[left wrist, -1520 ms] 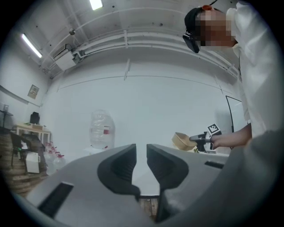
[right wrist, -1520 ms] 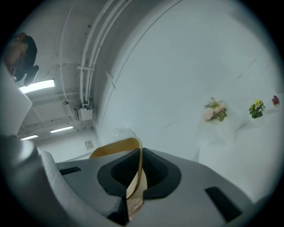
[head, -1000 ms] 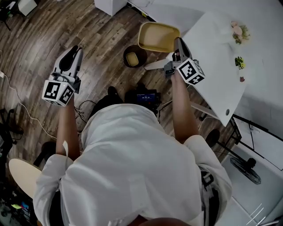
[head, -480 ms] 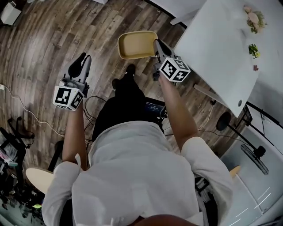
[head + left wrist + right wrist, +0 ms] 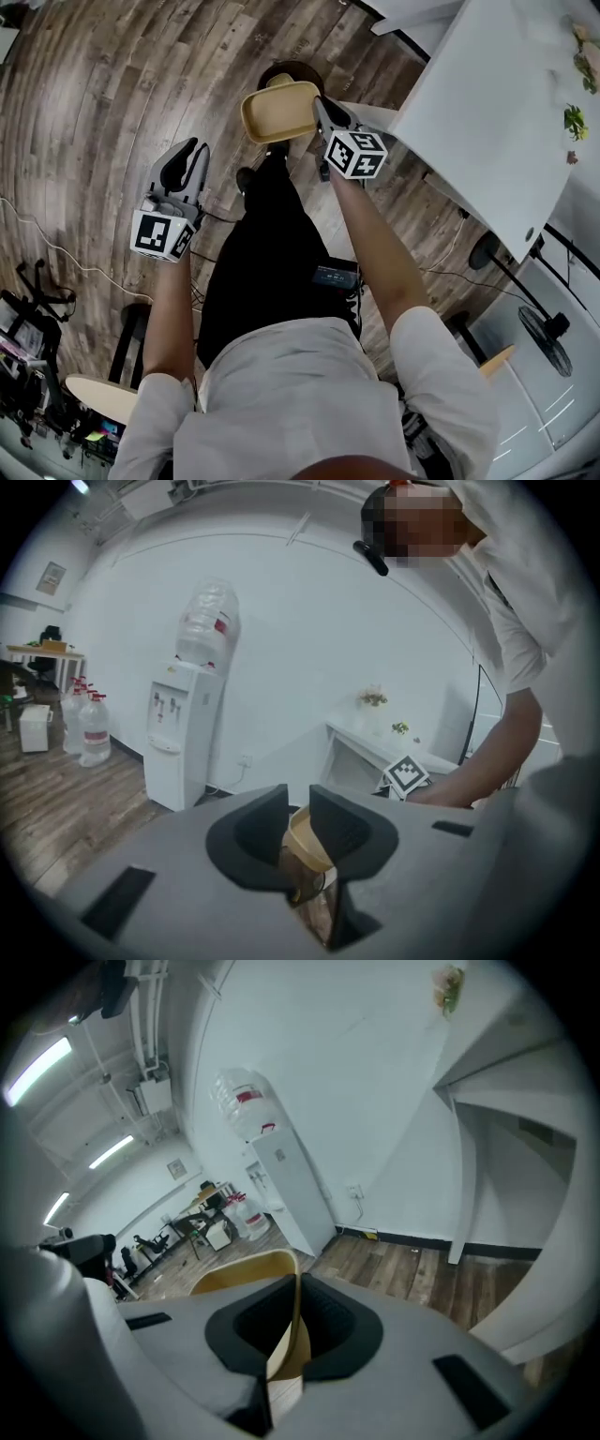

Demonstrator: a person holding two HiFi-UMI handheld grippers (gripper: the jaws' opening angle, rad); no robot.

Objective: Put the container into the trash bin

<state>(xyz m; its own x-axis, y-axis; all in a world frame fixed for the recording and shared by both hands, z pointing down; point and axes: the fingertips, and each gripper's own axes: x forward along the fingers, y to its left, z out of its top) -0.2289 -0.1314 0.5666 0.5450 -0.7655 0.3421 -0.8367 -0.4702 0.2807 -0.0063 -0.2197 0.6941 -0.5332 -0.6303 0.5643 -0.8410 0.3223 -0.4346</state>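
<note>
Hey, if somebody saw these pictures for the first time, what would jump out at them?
The shallow yellow plastic container stands out at top centre, pinched by its rim in the right gripper above the dark round trash bin on the wooden floor. The left gripper hangs empty to its left, jaws slightly apart, and a white table fills the upper right.

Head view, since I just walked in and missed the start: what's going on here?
A person stands over the wooden floor with a gripper in each hand. The right gripper is shut on the rim of a yellow container and holds it over the dark round trash bin, not yet dropped in. The left gripper hangs off to the side, with its jaws slightly apart and nothing between them.
</note>
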